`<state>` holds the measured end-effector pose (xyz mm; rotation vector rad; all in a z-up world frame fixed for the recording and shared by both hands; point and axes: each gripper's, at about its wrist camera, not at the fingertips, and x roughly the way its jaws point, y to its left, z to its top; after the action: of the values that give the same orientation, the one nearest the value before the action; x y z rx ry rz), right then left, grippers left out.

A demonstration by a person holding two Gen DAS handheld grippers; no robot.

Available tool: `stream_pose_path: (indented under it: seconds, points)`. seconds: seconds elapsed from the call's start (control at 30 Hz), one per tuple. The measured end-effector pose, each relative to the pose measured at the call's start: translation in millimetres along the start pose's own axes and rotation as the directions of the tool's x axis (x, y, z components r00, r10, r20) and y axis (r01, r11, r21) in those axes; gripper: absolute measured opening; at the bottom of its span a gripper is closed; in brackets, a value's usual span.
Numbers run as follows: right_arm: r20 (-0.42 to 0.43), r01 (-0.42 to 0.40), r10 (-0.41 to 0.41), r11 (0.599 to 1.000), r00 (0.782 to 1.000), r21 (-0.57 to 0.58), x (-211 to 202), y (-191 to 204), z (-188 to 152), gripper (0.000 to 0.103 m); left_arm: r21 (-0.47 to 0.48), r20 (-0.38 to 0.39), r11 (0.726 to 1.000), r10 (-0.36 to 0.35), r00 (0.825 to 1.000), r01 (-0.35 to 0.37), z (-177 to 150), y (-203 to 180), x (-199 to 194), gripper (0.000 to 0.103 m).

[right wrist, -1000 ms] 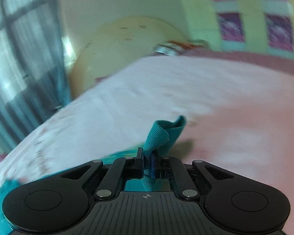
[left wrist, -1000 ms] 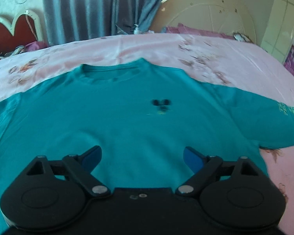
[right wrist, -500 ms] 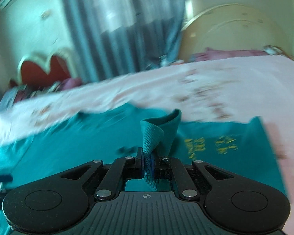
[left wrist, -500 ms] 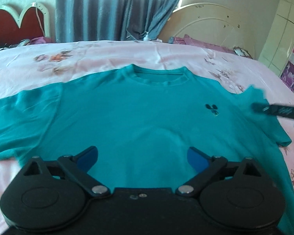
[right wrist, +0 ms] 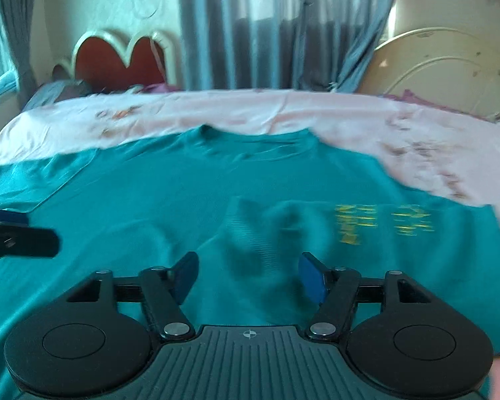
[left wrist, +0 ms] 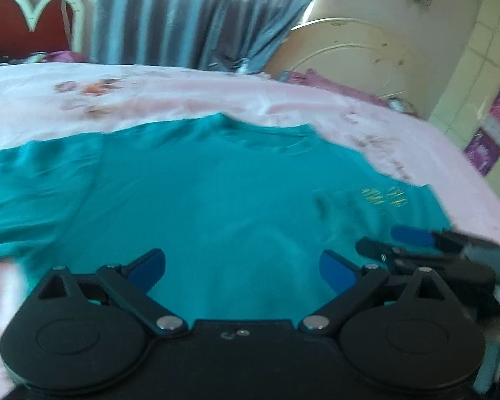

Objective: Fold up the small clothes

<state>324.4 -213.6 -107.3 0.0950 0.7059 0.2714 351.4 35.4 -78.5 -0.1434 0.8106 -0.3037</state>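
The teal shirt [right wrist: 183, 200] lies flat across the middle of both views on the pink bed [right wrist: 250, 113], collar toward the top, with its right sleeve [right wrist: 366, 230] folded in over the body so the yellow print faces up at centre right. The right gripper [right wrist: 248, 275] hangs low in its frame just before that sleeve's loose cuff; its fingers have just been opening, released, nothing between them. The left gripper [left wrist: 241, 266] sits at lower centre of its view over the shirt's lower body, fingers spread wide and empty.
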Motion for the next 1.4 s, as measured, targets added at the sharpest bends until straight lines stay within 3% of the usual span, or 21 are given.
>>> stream_pose_path:
  seconds: [0.1,0.23,0.33,0.4,0.5,0.6,0.63,0.73,0.83,0.93,1.03,1.2,1.23,1.27,1.3,1.33,1.37,1.4]
  points:
    - [-0.033,0.037,-0.034,0.996,0.999,0.085,-27,-42,-14,0.046,-0.003,-0.010,0.995,-0.095,0.995,0.095,5,-26,23,0.090]
    - [-0.081,0.088,-0.075,0.981,0.994,0.174,-59,-87,-37,0.045,0.033,-0.072,0.989,-0.142,0.987,0.145,5,-59,63,0.077]
    - [-0.092,0.141,-0.123,0.964,0.988,0.227,-73,-110,-49,0.045,0.039,-0.136,0.986,-0.156,0.978,0.162,3,-75,90,0.058]
    - [-0.105,0.198,-0.176,0.943,0.979,0.267,-76,-122,-53,0.045,0.035,-0.137,0.986,-0.158,0.978,0.164,2,-80,95,0.058]
    - [-0.104,0.215,-0.190,0.916,0.976,0.339,-75,-140,-56,0.045,0.054,-0.122,0.988,-0.139,0.983,0.146,2,-89,102,0.045]
    - [-0.103,0.222,-0.198,0.911,0.975,0.349,-72,-146,-56,0.045,0.058,-0.099,0.989,-0.129,0.987,0.135,5,-89,108,0.009]
    - [-0.106,0.226,-0.201,0.911,0.974,0.346,-70,-146,-55,0.045,0.058,-0.082,0.990,-0.123,0.989,0.128,8,-87,103,0.005]
    - [-0.113,0.237,-0.211,0.910,0.971,0.341,-66,-145,-54,0.045,0.022,0.012,0.991,-0.130,0.992,0.129,19,-69,79,0.005]
    - [-0.114,0.240,-0.214,0.909,0.970,0.342,-66,-145,-56,0.045,-0.006,0.063,0.997,-0.072,0.995,0.072,23,-38,54,0.005]
    - [-0.116,0.242,-0.215,0.910,0.970,0.336,-67,-145,-56,0.045,-0.033,0.049,0.999,0.008,0.999,-0.007,16,1,44,0.005]
    - [-0.116,0.251,-0.225,0.909,0.967,0.333,-66,-143,-55,0.045,-0.098,0.033,0.995,0.022,0.999,-0.019,9,25,45,0.005]
    - [-0.115,0.243,-0.219,0.928,0.969,0.284,-59,-135,-47,0.045,-0.110,0.028,0.994,-0.008,1.000,0.011,6,26,45,0.006]
    - [-0.116,0.246,-0.222,0.931,0.968,0.269,-56,-133,-46,0.045,-0.112,0.023,0.994,-0.015,1.000,0.017,5,26,46,0.008]
    - [-0.113,0.251,-0.229,0.934,0.967,0.254,-54,-131,-45,0.045,-0.113,0.024,0.993,-0.016,1.000,0.019,4,27,47,0.021]
    - [-0.101,0.267,-0.249,0.932,0.963,0.244,-53,-129,-45,0.040,-0.116,0.024,0.993,-0.020,1.000,0.022,3,28,48,0.028]
    - [-0.090,0.281,-0.267,0.930,0.959,0.238,-53,-128,-45,0.015,-0.117,0.021,0.993,-0.021,1.000,0.023,1,29,49,0.027]
    - [-0.086,0.285,-0.272,0.928,0.959,0.239,-52,-129,-46,0.009,-0.116,0.015,0.993,-0.021,1.000,0.023,0,29,51,0.026]
    - [-0.075,0.290,-0.280,0.926,0.957,0.241,-52,-128,-47,0.009,-0.114,0.007,0.993,-0.023,1.000,0.023,-1,31,54,0.024]
